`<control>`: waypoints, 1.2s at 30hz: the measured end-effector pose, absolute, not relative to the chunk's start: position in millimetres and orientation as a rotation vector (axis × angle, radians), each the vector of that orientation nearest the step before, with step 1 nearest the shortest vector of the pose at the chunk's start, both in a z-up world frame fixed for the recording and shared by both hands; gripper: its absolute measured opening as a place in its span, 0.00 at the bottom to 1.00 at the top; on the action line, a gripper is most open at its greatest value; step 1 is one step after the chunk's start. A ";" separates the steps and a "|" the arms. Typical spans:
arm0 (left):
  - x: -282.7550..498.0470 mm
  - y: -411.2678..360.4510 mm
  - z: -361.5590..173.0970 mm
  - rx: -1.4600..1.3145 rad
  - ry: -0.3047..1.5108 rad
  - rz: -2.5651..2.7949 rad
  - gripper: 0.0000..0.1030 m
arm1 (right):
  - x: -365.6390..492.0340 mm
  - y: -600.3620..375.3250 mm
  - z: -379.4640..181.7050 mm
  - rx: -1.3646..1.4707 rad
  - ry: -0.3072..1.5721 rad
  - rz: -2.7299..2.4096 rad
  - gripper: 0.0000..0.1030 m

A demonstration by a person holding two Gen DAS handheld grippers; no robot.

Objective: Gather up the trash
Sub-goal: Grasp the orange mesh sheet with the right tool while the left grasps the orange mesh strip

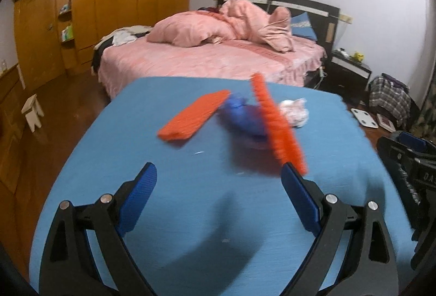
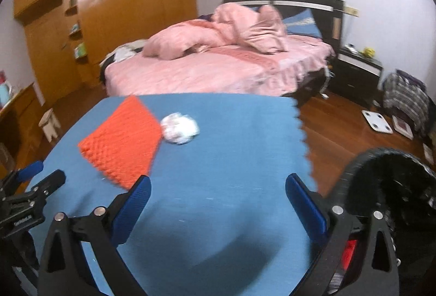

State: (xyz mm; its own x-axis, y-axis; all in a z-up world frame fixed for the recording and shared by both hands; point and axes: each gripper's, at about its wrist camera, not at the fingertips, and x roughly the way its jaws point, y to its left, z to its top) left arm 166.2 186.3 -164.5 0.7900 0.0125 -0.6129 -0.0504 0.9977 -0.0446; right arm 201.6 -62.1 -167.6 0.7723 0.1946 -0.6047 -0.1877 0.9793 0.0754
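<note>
With both grippers spread and empty, we'd send the right gripper (image 2: 218, 184) toward the crumpled paper wad (image 2: 179, 128) at eleven o'clock, avoiding the orange pad (image 2: 122, 143); the blue lump (image 1: 242, 118) looks blurred, possibly trash.

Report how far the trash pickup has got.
Nothing looks collected yet. In hand: nothing; left gripper and right gripper are both open and empty over the blue mat. Left: the crumpled paper wad beside the orange pad, and a blurred blue item. A black bin sits at right.
</note>
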 end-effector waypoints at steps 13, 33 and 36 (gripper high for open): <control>177.9 237.1 -179.4 -0.104 0.699 0.093 0.87 | 219.3 27.3 -193.4 -0.080 0.694 0.334 0.94; 186.2 242.6 -186.8 -0.127 0.723 0.093 0.84 | 245.8 53.6 -215.3 -0.106 0.788 0.377 0.24; 188.3 240.8 -187.1 -0.118 0.730 0.089 0.82 | 245.6 50.2 -214.3 -0.084 0.787 0.389 0.16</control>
State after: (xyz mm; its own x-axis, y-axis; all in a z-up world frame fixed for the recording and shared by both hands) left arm 188.3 240.8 -187.1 0.7415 0.0402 -0.6697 -0.1224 0.9896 -0.0762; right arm 245.6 50.2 -214.3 0.6393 0.3091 -0.7041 -0.3712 0.9260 0.0695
